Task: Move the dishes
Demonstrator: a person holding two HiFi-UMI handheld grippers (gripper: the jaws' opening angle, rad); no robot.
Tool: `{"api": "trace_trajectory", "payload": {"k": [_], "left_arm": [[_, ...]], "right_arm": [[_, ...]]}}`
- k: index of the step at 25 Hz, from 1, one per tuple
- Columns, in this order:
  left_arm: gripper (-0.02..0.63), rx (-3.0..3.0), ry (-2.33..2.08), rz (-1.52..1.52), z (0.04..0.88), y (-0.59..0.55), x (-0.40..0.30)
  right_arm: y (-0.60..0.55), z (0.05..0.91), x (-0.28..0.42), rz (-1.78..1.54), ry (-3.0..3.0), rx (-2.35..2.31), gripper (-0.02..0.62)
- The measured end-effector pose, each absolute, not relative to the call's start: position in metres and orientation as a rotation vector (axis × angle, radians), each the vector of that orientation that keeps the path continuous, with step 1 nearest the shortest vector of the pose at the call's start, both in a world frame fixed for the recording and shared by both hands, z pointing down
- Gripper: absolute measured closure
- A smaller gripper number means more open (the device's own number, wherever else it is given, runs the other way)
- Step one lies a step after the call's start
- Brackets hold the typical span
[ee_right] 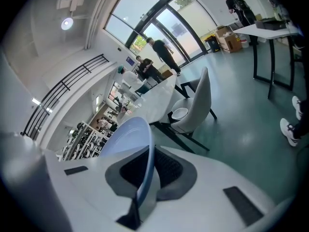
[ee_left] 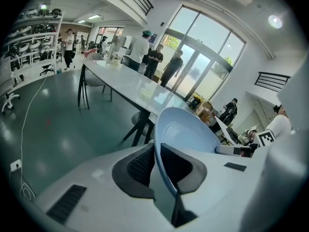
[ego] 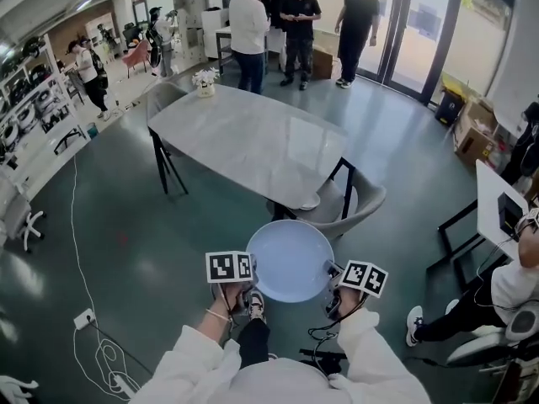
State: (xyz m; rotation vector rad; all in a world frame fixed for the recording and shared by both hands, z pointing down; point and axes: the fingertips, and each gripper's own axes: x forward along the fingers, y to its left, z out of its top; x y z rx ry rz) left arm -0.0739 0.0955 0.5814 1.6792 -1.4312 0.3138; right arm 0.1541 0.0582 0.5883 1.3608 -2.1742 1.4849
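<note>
A pale blue round plate (ego: 290, 259) is held level in the air in front of the person, short of the grey table (ego: 244, 137). My left gripper (ego: 249, 269) is shut on the plate's left rim, the plate (ee_left: 186, 132) rising from between its jaws in the left gripper view. My right gripper (ego: 333, 273) is shut on the right rim, with the plate (ee_right: 130, 134) edge-on between its jaws. A small white bowl (ego: 308, 202) rests on the seat of a grey chair (ego: 358, 209) beside the table.
A small flower pot (ego: 205, 82) stands at the table's far end. Three people (ego: 299, 23) stand beyond the table near glass doors. A seated person (ego: 505, 289) and a white desk (ego: 497, 204) are at the right. Cardboard boxes (ego: 474, 133) and a cable (ego: 80, 268) lie on the floor.
</note>
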Motion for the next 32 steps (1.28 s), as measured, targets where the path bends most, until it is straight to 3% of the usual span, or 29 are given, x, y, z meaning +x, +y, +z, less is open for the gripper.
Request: {"api": "trace_trajectory", "payload": {"k": [32], "left_arm": [[0.565,1.745,-1.338,0.3,0.588,-0.162,-0.155]], "right_arm": [[-0.182,0.581,0.074,1.437,-2.143,1.472,0.523]]}}
